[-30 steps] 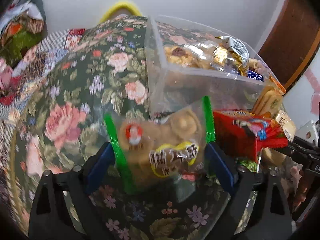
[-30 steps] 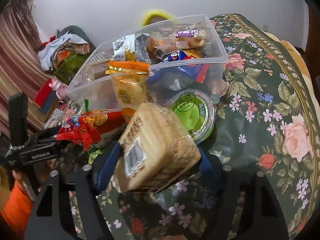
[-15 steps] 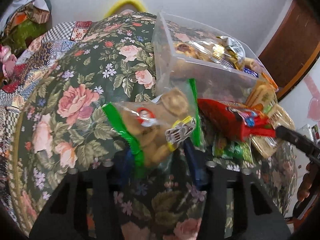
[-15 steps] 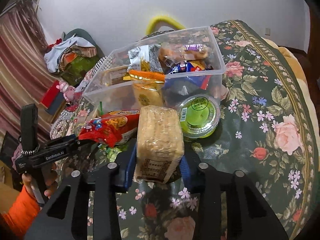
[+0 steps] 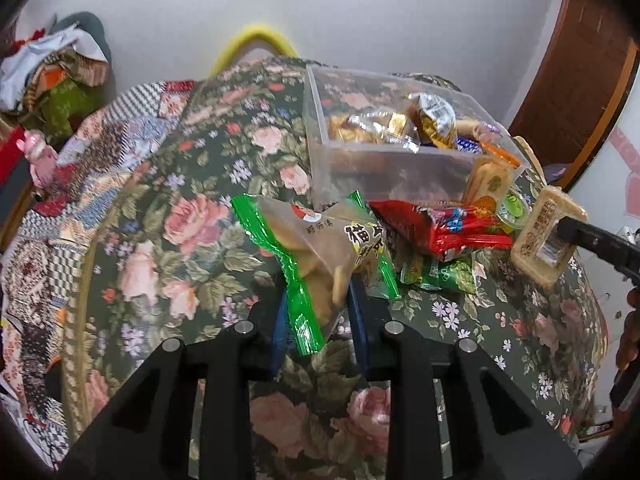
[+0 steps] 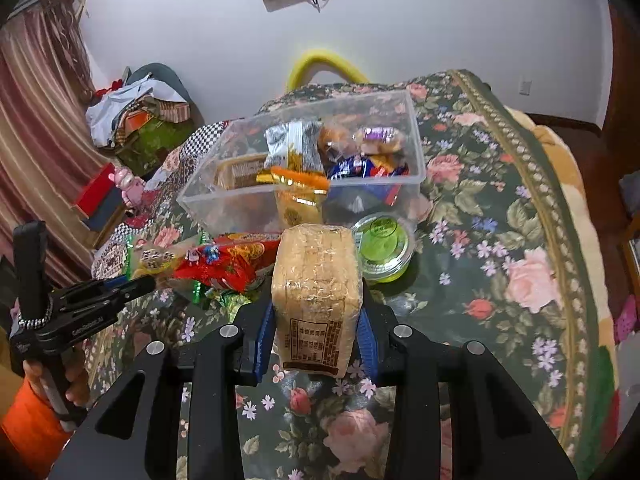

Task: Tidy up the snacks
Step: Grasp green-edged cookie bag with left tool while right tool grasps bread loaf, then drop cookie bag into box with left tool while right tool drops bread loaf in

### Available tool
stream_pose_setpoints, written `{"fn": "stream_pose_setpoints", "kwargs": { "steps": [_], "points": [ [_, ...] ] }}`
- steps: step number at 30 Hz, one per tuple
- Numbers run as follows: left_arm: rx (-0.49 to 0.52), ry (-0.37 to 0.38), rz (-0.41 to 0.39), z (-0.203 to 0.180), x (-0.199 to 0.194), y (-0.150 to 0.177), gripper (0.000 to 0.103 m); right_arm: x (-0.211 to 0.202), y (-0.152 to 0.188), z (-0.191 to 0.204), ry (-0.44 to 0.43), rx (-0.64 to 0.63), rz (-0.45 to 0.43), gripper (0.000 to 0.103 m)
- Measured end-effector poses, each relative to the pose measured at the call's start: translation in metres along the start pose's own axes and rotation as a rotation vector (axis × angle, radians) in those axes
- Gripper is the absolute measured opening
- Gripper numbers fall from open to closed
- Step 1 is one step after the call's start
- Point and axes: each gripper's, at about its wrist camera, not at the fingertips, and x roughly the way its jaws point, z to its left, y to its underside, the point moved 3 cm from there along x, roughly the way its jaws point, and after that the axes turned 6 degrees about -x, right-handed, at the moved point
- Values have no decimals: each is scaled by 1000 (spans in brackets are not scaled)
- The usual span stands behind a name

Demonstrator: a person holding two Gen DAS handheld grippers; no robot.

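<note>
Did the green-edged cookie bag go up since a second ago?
Yes. The green-edged cookie bag, shut in the left gripper, has lifted off the floral cloth; it sits higher against the clear box.

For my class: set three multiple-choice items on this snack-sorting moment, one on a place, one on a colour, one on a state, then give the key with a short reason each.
1. Where is the green-lidded cup?
A. inside the clear bin
B. on the floral cloth in front of the bin
C. in a gripper

2. What colour edges the cookie bag?
A. green
B. purple
C. white

3. What is the right gripper doing?
A. open, empty
B. shut on the cracker pack
C. out of view

Key: B, it sits outside the clear bin; A, green seams run along both sides; B, blue pads squeeze the cracker pack.
</note>
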Motion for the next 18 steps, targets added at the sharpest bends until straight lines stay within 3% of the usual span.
{"fn": "stream_pose_setpoints", "kwargs": {
  "steps": [11,18],
  "points": [
    [17,17,-112,-8,-51,-28,27,-29,-27,3,38,-39,-91,33],
    [8,50,-165,-20,-58,-62,27,-34,-56,4,55,-67,-147,33]
  ]
}}
